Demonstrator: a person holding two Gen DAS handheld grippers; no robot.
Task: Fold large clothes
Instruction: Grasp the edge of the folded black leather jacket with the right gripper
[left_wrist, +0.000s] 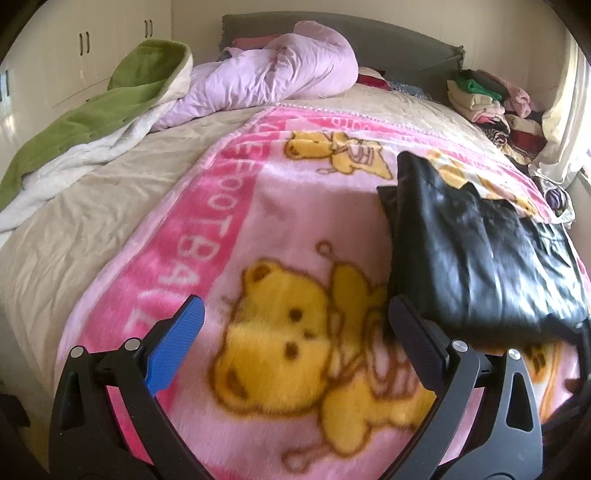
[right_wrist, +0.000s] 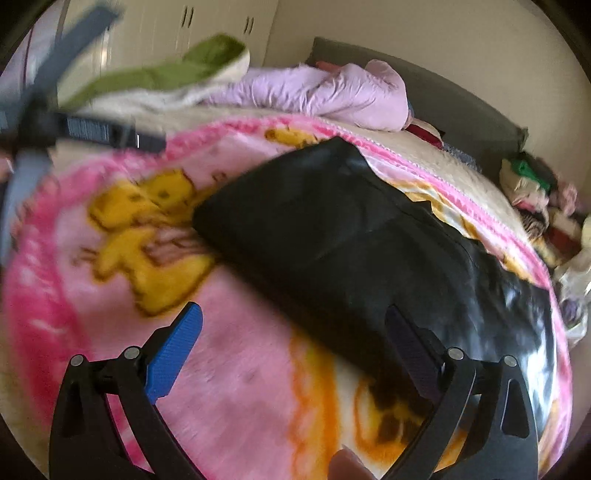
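— Right under my left gripper (left_wrist: 295, 343) is the pink bear blanket (left_wrist: 258, 229). What do you need to know?

— Where's the garment?

— One black garment (left_wrist: 476, 247), shiny, already doubled into a thick slab. It lies flat on the blanket, toward the right side of the bed (left_wrist: 74, 221), its near left corner just beside my left gripper's dark finger. From the right wrist view it (right_wrist: 332, 229) runs off diagonally, and my right gripper (right_wrist: 295, 347) hangs over its near edge.

— Holding it?

— No. Both grippers are spread wide with nothing between the fingers. I judge the cloth was laid on the blanket because that gives a broad, soft, flat place to fold, and my hands sit at its near edge to take that edge for another fold or to lift the bundle.

— Why is the picture smeared?

— Both views are blurred, the right one worse, so I'm likely moving. Up in its left corner a blurred dark shape looks like my other gripper (right_wrist: 85, 129).

— Count the rest.

— One blanket, two grippers, each with one blue pad (left_wrist: 177, 343) and one dark. Beyond: one lilac duvet (left_wrist: 280, 66) bunched by the headboard (left_wrist: 406, 40), one green-and-white throw (left_wrist: 92, 110) at the left, and one pile of folded clothes (left_wrist: 491, 99) at the far right corner, too jumbled to count pieces. I judge the black bundle belongs there once done.
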